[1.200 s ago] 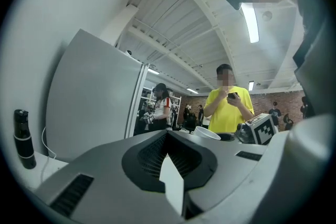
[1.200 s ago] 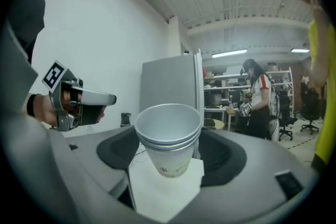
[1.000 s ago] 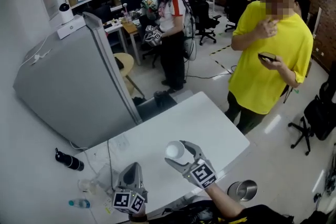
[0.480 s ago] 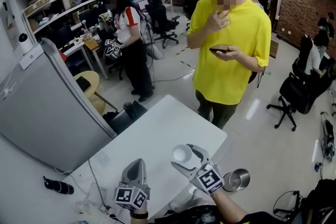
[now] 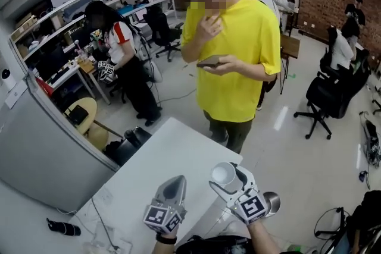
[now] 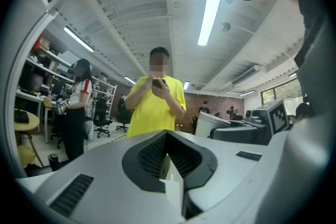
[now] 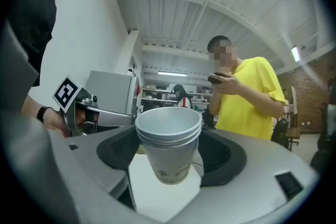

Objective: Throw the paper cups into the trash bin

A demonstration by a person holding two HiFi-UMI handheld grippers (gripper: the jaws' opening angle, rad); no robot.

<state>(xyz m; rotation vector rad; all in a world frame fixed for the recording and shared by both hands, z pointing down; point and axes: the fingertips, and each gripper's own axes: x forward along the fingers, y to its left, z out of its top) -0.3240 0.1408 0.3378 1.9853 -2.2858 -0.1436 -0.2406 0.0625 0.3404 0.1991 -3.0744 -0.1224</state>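
Observation:
A stack of white paper cups (image 5: 224,174) stands upright between the jaws of my right gripper (image 5: 230,178), which is shut on it above the near right corner of the white table (image 5: 161,151). In the right gripper view the cups (image 7: 168,144) sit nested, mouth up, between the pads of the gripper (image 7: 169,168). A shiny metal trash bin (image 5: 273,201) stands on the floor just right of that gripper, partly hidden by it. My left gripper (image 5: 176,183) is over the table to the left, its jaws together with nothing in them (image 6: 168,153).
A person in a yellow shirt (image 5: 235,50) stands at the table's far corner, looking at a phone. A grey partition (image 5: 36,151) rises at the left. Another person (image 5: 122,62) stands at desks behind. Office chairs (image 5: 324,95) are at the right. A black bottle (image 5: 62,226) lies at lower left.
The head view has swung right, so the person in yellow now fills the centre. Both grippers have shifted right; the right one still holds the cups, closer to the bin.

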